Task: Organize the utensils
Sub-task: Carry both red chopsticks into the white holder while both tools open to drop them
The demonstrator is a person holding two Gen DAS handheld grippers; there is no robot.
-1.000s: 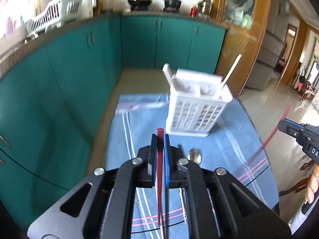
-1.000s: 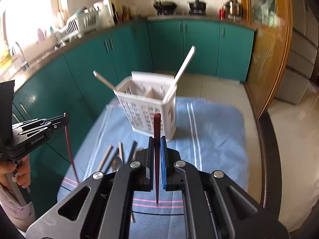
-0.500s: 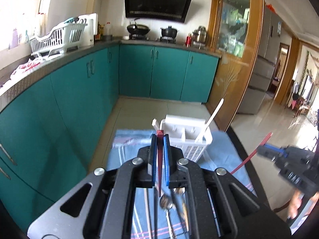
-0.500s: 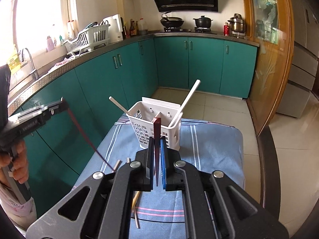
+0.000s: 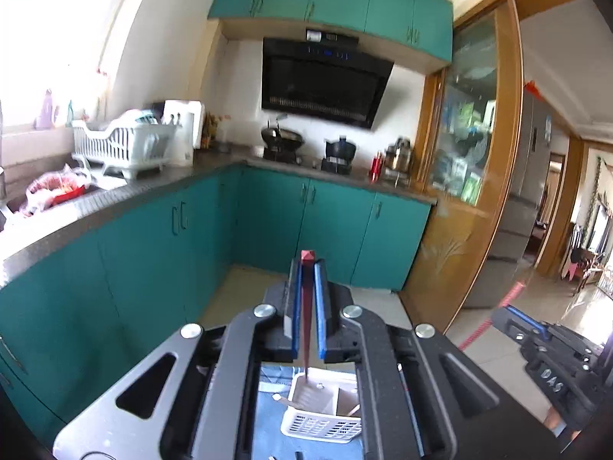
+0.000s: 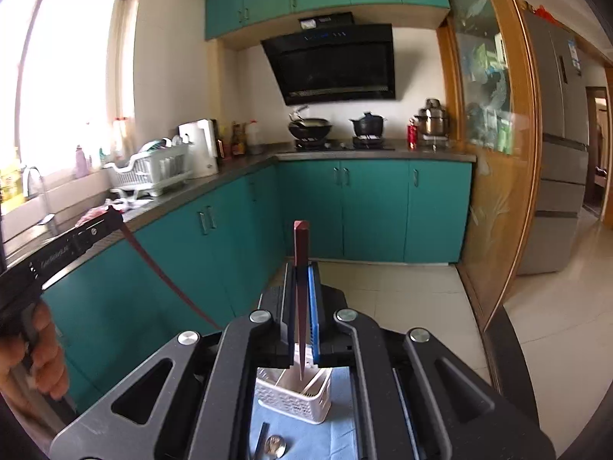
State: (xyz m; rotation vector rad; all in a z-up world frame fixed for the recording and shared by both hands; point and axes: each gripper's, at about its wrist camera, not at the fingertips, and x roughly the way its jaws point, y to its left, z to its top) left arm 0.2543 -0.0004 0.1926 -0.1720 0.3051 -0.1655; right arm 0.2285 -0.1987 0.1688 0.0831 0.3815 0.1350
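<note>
Pinching a red chopstick (image 5: 306, 306), left gripper (image 5: 307, 303) has jaws narrow around it, tip aimed down at the white utensil basket (image 5: 322, 418) below. Right gripper (image 6: 302, 303) likewise clamped on another red chopstick (image 6: 300, 268), over the same basket; spoon (image 6: 275, 446) on the blue cloth (image 6: 306, 441) underneath.

Daylight blows out the window (image 6: 72, 76) at left; edges bow fisheye-style, and the left wrist view is motion-blurred.

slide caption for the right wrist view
Right gripper holds a red chopstick upright above the white utensil basket in a teal kitchen.
</note>
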